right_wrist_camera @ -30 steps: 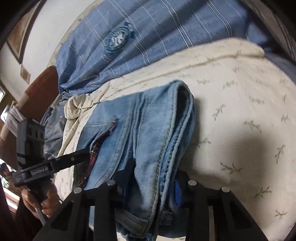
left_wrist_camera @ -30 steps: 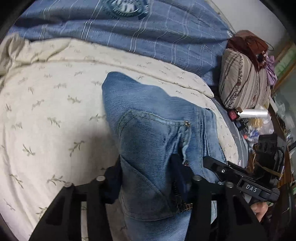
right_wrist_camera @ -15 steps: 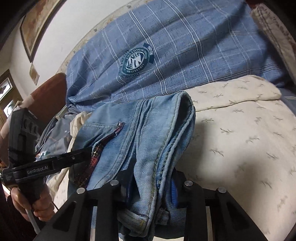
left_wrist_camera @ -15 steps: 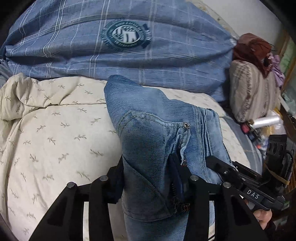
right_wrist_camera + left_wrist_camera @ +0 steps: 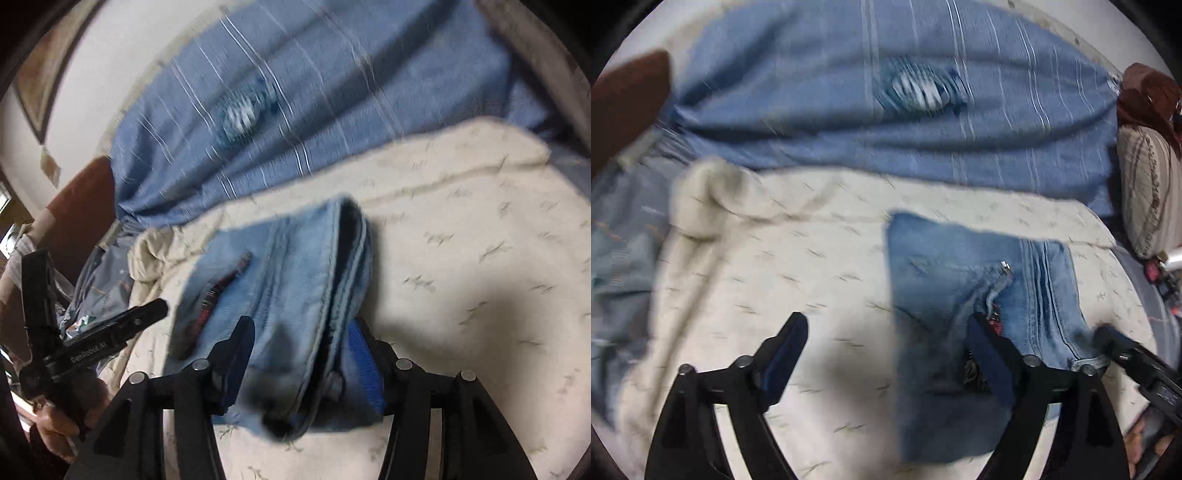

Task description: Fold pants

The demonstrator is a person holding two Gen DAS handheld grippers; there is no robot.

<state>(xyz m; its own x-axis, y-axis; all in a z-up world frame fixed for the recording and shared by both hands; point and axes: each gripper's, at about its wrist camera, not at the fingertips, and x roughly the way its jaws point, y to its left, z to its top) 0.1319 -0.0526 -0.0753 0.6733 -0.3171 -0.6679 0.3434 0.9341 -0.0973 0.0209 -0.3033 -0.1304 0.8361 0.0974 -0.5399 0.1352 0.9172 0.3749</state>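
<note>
Folded blue jeans (image 5: 964, 295) lie on cream leaf-print bedspread (image 5: 783, 280), long axis running from near edge toward 12 o'clock.

Left gripper (image 5: 886, 354): jaws opening, spread wide, pinching nothing; jeans sit at 2 o'clock, brushing its right finger only, left finger over bare bedspread.

Right gripper (image 5: 299, 358): jaws opening, near end of jeans between fingers, fabric slack, blur hides any pad contact.

Judgement: right hand nearer; jeans appear released as bundle, fold likely near finished.
</note>
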